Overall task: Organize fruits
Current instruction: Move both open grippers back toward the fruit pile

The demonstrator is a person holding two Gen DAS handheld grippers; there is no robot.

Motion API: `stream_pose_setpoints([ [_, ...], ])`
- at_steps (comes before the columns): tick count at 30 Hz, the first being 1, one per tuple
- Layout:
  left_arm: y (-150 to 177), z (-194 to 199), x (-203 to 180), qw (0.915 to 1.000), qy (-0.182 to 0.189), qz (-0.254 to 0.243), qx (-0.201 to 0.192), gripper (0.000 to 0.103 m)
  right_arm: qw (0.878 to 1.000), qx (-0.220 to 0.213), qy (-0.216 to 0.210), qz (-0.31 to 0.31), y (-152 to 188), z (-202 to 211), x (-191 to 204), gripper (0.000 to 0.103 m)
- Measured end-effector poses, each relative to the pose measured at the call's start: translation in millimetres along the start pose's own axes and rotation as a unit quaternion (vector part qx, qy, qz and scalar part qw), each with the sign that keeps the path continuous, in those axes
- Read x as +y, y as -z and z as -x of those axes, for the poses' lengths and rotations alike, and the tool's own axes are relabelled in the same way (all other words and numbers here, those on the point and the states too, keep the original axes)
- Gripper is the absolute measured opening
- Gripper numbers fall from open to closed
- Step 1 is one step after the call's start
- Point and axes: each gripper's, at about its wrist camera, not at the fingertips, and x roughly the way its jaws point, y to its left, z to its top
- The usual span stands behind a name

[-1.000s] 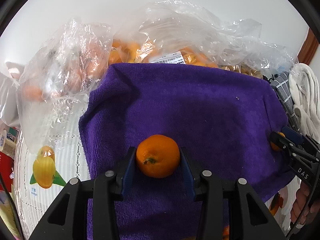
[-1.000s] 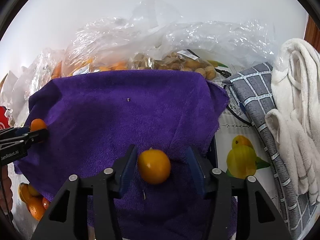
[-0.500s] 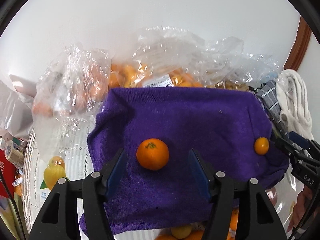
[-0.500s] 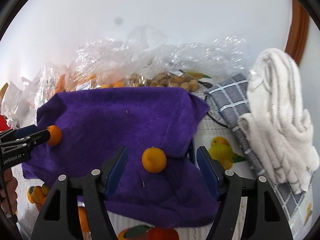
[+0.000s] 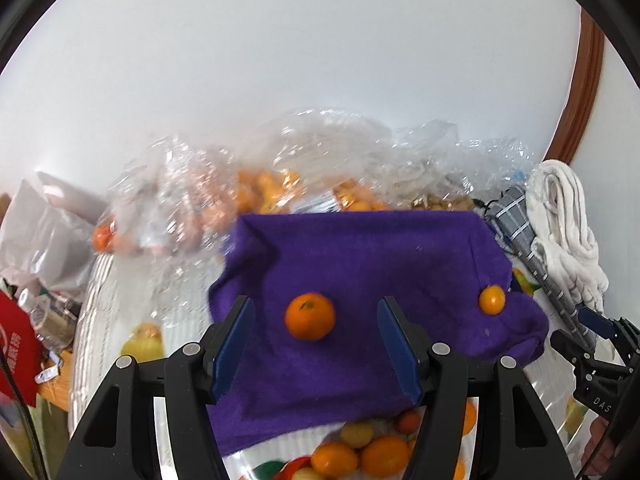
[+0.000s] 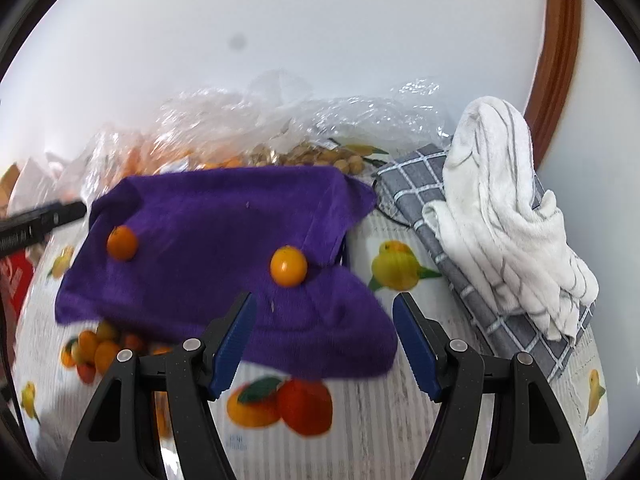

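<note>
A purple towel (image 5: 360, 264) lies spread on the table. On it rest a mandarin (image 5: 309, 316) towards the left and a smaller, smooth orange fruit (image 5: 492, 299) near the right edge. My left gripper (image 5: 315, 312) hovers open above and in front of the mandarin, its pads well apart from it. In the right wrist view my right gripper (image 6: 325, 304) is open too, held short of the small fruit (image 6: 288, 266); the mandarin (image 6: 122, 243) sits further left. Each gripper shows at the edge of the other's view: the right gripper (image 5: 592, 344) and the left gripper (image 6: 40, 220).
Clear plastic bags of orange fruit (image 5: 280, 188) and brown nuts (image 6: 320, 156) are piled behind the towel against a white wall. A white towel (image 6: 508, 200) on a grey checked cloth (image 6: 420, 184) lies at the right. The tablecloth (image 6: 360, 420) has a fruit print. Clutter sits at the far left (image 5: 24, 336).
Both grippers opened and let go of their fruit, then drew back and upward. The mandarin and the small fruit stayed on the purple towel.
</note>
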Motion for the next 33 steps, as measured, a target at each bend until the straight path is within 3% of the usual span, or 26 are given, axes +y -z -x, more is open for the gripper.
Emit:
stream_pose_setpoints([
  [3, 19.7, 3.7, 11.8, 0.9999, -0.008, 0.002, 0.012, 0.062, 1.0, 0.009, -0.01, 0.009, 14.6, -2.4, 7.0, 0.068],
  [9, 66.7, 7.0, 41.4, 0.9982, -0.013, 0.027, 0.052, 0.062, 0.997, 0.033, -0.06, 0.027, 42.9, -11.4, 30.3, 0.044],
  [17, 110.2, 22.3, 67.8, 0.9959, -0.024, 0.055, 0.067, 0.062, 0.991, 0.029, -0.119, 0.055, 57.3, -8.2, 70.8, 0.046],
  [22, 132.9, 25.9, 74.8, 0.9949, -0.025, 0.057, 0.08, 0.062, 0.99, 0.037, -0.124, 0.054, 57.7, -13.4, 82.4, 0.047],
  [26, 147.0, 18.6, 78.2, 0.9926, -0.006, 0.07, 0.099, 0.062, 0.989, 0.052, -0.126, 0.053, 56.5, -23.6, 87.4, 0.047],
  [33, 156.6, 19.9, 74.7, 0.9957, -0.006, 0.056, 0.073, 0.063, 0.989, 0.062, -0.121, 0.061, 57.0, -31.4, 94.2, 0.051],
])
